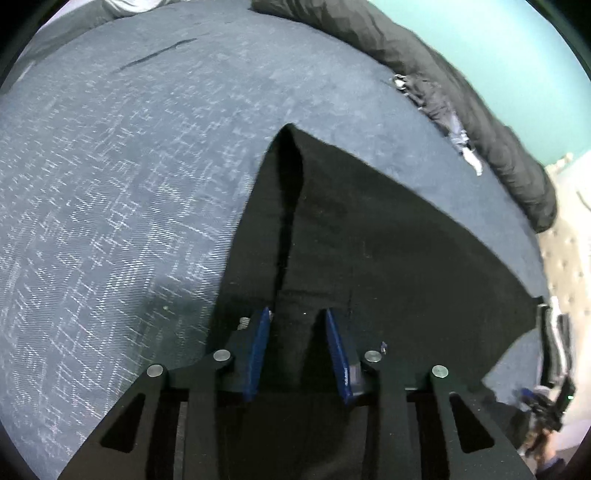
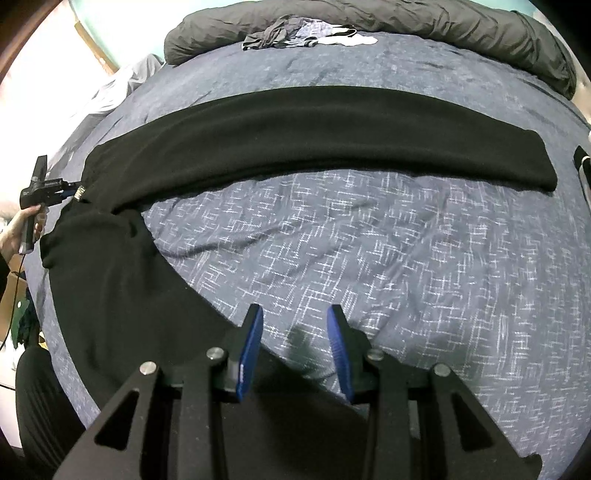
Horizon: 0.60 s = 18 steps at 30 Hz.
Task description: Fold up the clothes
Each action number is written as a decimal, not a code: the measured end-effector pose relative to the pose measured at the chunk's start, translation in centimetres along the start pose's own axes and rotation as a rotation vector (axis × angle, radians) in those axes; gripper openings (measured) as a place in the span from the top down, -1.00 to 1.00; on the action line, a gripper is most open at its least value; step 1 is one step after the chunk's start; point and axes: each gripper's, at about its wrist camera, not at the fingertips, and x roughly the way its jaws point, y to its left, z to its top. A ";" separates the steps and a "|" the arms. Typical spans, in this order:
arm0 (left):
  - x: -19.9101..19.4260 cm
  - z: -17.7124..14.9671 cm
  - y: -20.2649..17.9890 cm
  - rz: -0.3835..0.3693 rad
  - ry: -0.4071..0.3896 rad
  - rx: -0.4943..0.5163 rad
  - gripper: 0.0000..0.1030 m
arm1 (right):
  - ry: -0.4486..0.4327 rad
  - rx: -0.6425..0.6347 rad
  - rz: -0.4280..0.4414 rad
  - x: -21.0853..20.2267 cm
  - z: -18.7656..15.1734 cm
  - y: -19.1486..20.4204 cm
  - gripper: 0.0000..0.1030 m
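Black trousers [image 2: 295,133]; navy bedspread [image 2: 369,240] with white crosshatch pattern; dark grey duvet [image 2: 443,33]; blue finger pads [image 1: 258,350]; teal wall [image 1: 498,55].

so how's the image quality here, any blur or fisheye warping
Left wrist view: the bedspread is streaked with motion blur and the black garment is nearly featureless. Right wrist view: sharper, but the fisheye bows the garment's straight leg into an arc, and bright light washes out the top left corner.
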 end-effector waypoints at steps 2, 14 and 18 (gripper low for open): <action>-0.3 0.0 -0.1 -0.019 -0.001 0.002 0.33 | 0.004 -0.001 -0.001 0.3 0.0 0.1 0.30; 0.4 0.1 0.6 -0.070 0.026 -0.047 0.34 | 0.012 0.001 0.006 0.9 -0.3 0.4 0.30; 1.3 -0.6 0.8 -0.032 0.071 -0.030 0.33 | 0.009 0.004 0.009 0.7 -0.3 0.3 0.30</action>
